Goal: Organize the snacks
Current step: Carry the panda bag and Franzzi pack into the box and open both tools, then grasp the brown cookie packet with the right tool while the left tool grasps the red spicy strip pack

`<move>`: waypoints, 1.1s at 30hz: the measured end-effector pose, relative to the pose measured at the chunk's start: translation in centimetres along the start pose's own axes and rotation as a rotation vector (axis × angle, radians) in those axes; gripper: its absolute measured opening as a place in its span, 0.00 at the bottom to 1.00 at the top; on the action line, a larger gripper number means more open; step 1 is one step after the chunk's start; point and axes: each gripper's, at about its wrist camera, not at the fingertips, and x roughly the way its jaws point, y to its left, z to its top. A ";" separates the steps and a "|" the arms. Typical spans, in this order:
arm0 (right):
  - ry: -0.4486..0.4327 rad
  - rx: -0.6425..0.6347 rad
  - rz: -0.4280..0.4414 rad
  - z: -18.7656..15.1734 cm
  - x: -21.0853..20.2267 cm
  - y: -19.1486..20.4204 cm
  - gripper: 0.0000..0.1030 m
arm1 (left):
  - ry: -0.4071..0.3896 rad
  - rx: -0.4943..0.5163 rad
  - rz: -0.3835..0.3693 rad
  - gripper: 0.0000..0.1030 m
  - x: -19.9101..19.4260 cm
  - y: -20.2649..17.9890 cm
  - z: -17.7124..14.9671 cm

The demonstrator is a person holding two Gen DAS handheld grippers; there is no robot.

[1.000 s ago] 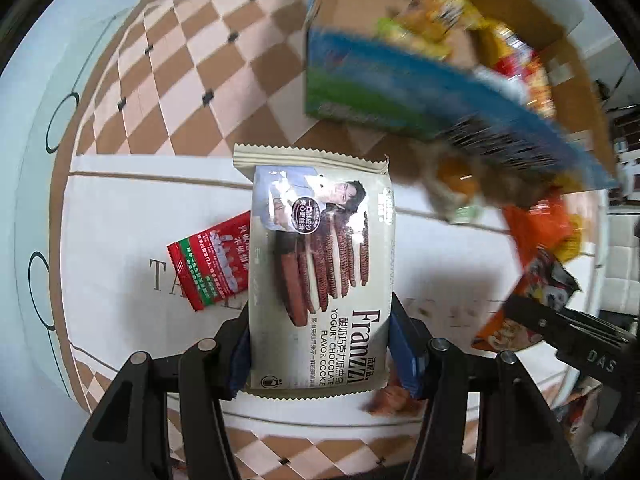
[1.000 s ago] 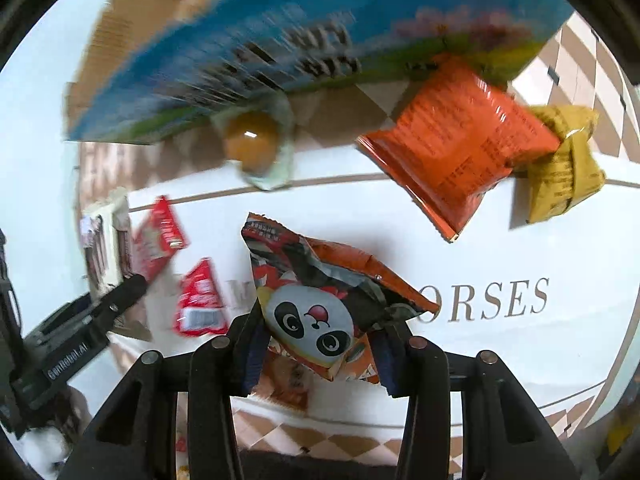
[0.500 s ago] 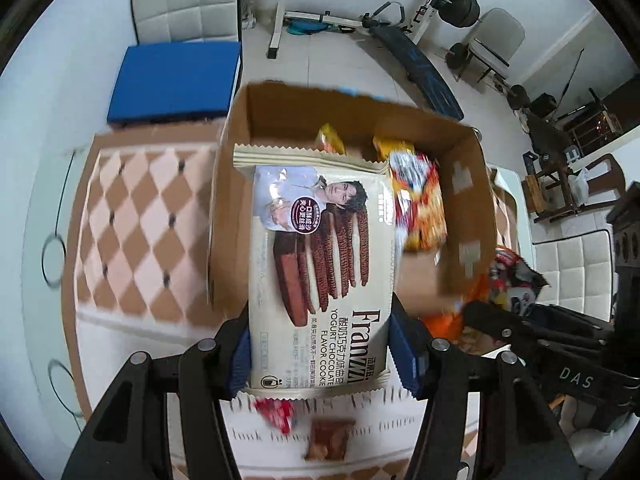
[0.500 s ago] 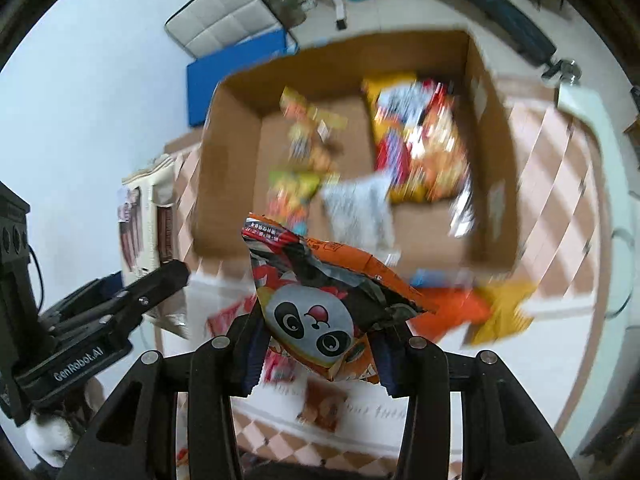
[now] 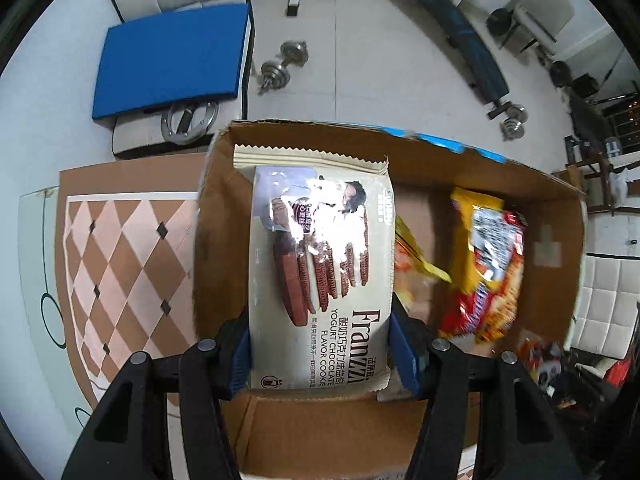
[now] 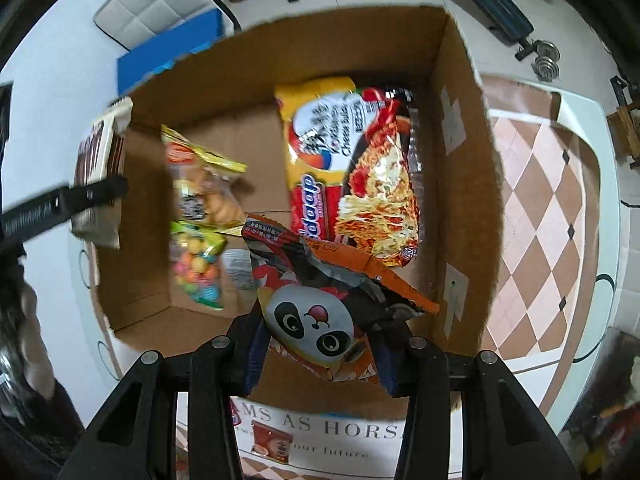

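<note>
1. Both grippers have risen from the table to above the box (image 6: 464, 168) since a second ago; half a second ago they were already over it, and the view now looks more steeply into it.
2. Left gripper (image 5: 320, 344): one, clenched on the lower end of one cookie pack (image 5: 320, 264), which hangs over the left part of the box (image 5: 224, 208) above its floor.
3. Right gripper (image 6: 320, 344): one, clenched on one panda bag (image 6: 316, 308), which is crumpled and held over the near wall of the box.
4. Box: one, cardboard, open at the top, standing on the table (image 6: 536, 216).
5. Inside the box, the right view shows one noodle pack (image 6: 352, 176) lying flat on the right side.
6. On the left side lie one biscuit bag (image 6: 204, 180) and, just nearer, one candy bag (image 6: 196, 268) of coloured balls; the two touch.
7. One pale packet (image 6: 236, 268) lies beside the candy bag, partly hidden by the panda bag; its print is too blurred to read.
8. That makes four packs counted in the box, and two more held in the air.
9. On the table in front of the box lies one red packet (image 6: 272, 444), seen between the right gripper's arms.
10. On the floor beyond are two dumbbells (image 5: 284, 68), well apart from each other.
</note>
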 end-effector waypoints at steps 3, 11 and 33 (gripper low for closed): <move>0.027 0.006 -0.012 0.4 1.2 -0.3 0.46 | 0.033 0.015 0.026 0.56 1.7 0.0 1.2; 0.146 -0.005 -0.042 1.0 4.1 -0.5 0.89 | 0.095 -0.022 0.021 0.69 3.7 0.7 2.1; -0.101 -0.001 -0.064 -1.7 -2.8 1.1 0.93 | -0.151 -0.010 -0.035 0.87 -4.6 -0.7 -7.2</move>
